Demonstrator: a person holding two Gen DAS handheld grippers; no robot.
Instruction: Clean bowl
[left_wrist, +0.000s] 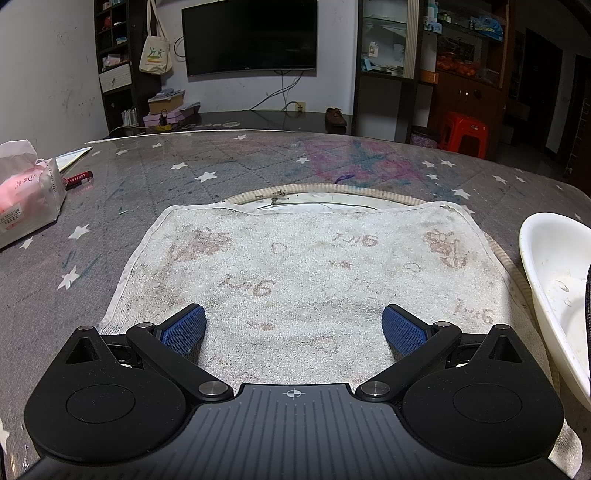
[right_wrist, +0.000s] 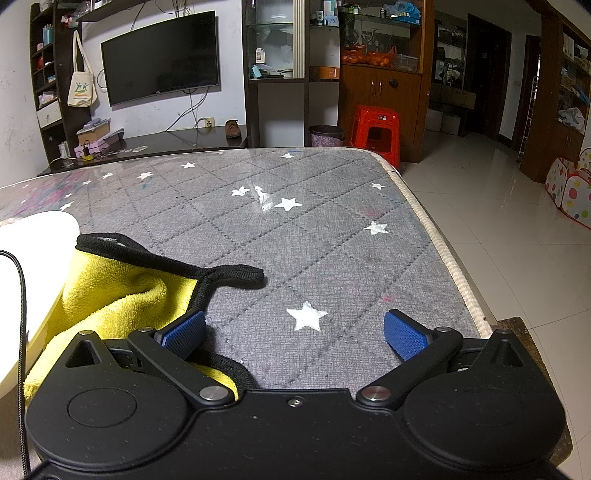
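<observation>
Both grippers (left_wrist: 293, 326) (right_wrist: 295, 334) are hovering low with jaws wide, holding nothing. White bowl (left_wrist: 554, 280) is sitting just right of the white towel (left_wrist: 295, 273), inside looking smeared - yellow cloth (right_wrist: 110, 295) is lying against it, presumably within reach for wiping.

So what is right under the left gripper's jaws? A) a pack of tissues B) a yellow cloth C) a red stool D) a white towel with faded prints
D: the left gripper, jaws wide open, hangs over the white towel spread flat on the table; the white bowl sits off to its right.
</observation>
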